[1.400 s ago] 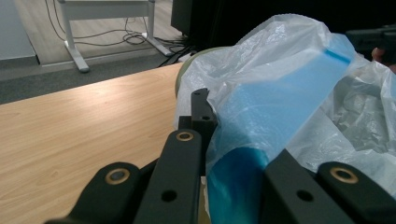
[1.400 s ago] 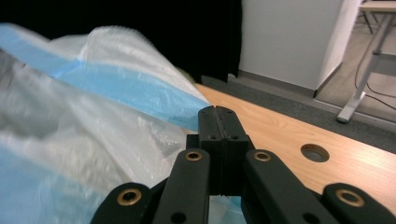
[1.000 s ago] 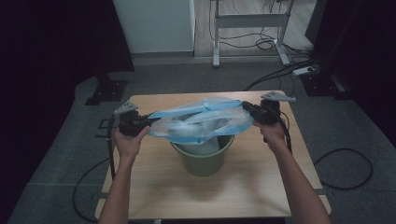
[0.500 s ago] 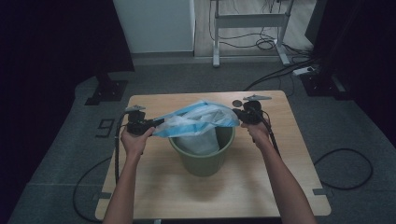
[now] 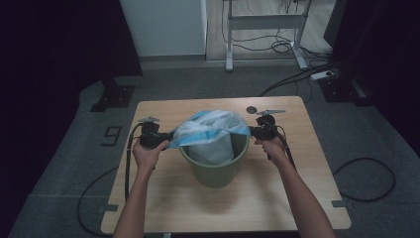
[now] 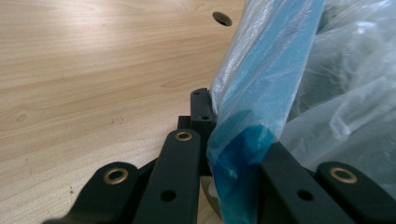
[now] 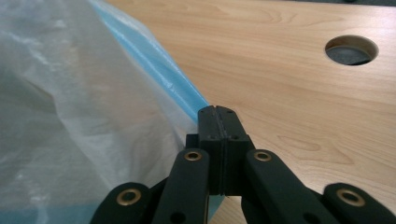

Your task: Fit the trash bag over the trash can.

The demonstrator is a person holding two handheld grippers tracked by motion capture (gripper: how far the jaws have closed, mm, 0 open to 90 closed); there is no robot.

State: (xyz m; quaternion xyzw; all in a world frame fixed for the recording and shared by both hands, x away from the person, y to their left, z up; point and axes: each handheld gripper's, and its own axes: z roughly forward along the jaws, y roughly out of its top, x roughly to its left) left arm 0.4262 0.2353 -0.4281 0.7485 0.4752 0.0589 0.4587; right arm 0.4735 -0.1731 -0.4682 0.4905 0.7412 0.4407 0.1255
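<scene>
A dull green bin [image 5: 215,168] stands in the middle of the wooden table [image 5: 277,198]. A thin blue plastic bag [image 5: 210,128] is stretched across its mouth, with the pale body of the bag hanging inside. My left gripper [image 5: 166,140] is level with the rim on the bin's left, shut on the bag's edge. In the left gripper view the blue film [image 6: 261,93] runs between the jaws of the left gripper [image 6: 219,130]. My right gripper [image 5: 251,131] is at the rim's right side. Its jaws have just been opening slightly, but the pads of the right gripper [image 7: 218,116] still meet on the bag's corner [image 7: 187,93].
A round cable hole [image 5: 251,109] lies in the tabletop behind the bin, close to the right gripper. Bare wood surrounds the bin on all sides. Cables trail over the grey floor, and a desk frame [image 5: 262,29] stands beyond the table.
Both hands have come down and slightly inward with the bag. The stretched bag mouth has sunk from above the bin to its rim.
</scene>
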